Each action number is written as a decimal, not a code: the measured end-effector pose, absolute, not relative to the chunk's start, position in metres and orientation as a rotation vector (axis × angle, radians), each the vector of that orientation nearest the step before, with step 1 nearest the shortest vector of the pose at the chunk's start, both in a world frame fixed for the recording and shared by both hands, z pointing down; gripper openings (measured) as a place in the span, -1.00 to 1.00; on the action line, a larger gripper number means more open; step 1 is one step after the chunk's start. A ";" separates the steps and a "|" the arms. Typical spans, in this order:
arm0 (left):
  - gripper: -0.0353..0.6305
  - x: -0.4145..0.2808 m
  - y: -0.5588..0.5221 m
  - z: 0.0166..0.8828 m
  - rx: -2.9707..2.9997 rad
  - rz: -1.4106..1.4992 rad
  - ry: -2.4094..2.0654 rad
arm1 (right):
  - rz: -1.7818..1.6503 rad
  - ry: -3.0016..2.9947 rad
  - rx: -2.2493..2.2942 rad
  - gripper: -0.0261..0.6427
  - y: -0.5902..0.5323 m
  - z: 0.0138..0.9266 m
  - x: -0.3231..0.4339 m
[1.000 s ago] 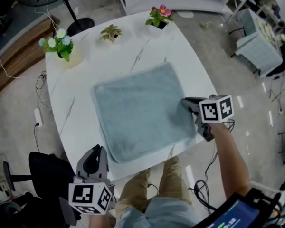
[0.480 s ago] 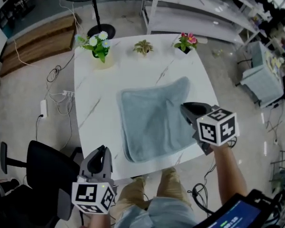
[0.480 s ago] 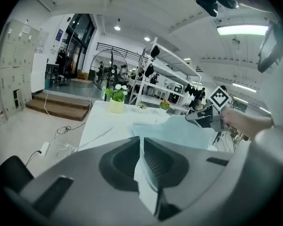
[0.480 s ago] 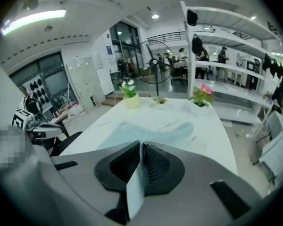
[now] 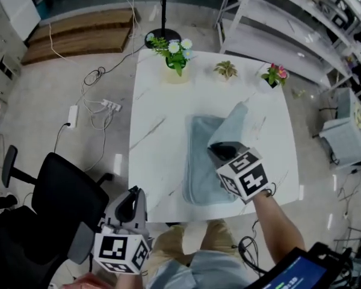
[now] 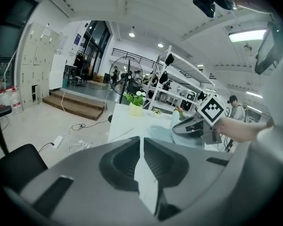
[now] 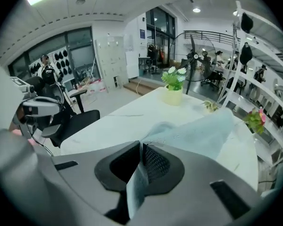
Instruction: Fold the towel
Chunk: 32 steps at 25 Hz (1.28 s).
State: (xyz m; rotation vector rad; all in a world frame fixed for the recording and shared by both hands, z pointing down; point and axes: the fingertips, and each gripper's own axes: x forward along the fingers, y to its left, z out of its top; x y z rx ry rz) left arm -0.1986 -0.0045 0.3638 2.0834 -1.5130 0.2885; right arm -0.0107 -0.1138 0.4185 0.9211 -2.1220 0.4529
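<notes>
The right claw (image 5: 220, 152) pinches a lifted corner of the towel (image 5: 198, 172) above the surface (image 5: 156, 131); the left claw (image 5: 128, 200), closed and empty, is well apart.

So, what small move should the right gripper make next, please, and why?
Probably sweep the pinched edge across and lower it onto the opposite side of the towel: the right gripper is shut on that edge, and the flap stands lifted above the half lying flat on the table.

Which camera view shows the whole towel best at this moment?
The head view: it shows most of the towel on the table, one edge lifted by the right gripper. The right gripper view shows only the pinched, raised part; the left gripper view, a small distant piece.
</notes>
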 end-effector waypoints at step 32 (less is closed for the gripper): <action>-0.81 -0.178 -0.005 0.369 2.140 0.346 -1.426 | 0.847 -2.332 0.959 -0.15 -0.079 0.401 0.056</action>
